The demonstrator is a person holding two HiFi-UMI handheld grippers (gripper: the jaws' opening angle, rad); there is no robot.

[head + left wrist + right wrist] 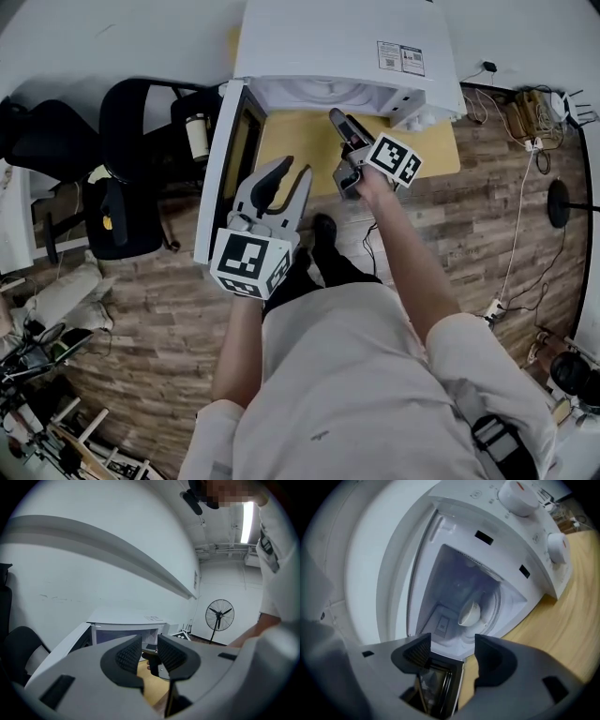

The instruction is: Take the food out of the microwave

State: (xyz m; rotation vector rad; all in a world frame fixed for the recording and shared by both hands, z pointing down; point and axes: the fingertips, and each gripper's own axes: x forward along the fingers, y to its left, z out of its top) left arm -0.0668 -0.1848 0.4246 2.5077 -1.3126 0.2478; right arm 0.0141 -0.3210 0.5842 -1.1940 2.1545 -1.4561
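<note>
1. Right claw (452,651) has its jaws wide apart with nothing between them, and it points into the open mouth of the microwave (328,42).
2. Left claw (149,652) is also empty, its jaws a little apart, and is held back near the free end of the open door (220,169).
3. A white bowl (469,613), presumably holding the food, sits untouched on the cavity floor, well inside. What is in it cannot be seen.
4. The microwave stands at the back of the wooden desk (291,141), and its door swings out along the desk's left edge.
5. The step in hand looks like the reach for the bowl. The next move calls for the right claw to enter level, straddle the bowl's wall, close firmly and draw it out without tipping.
</note>
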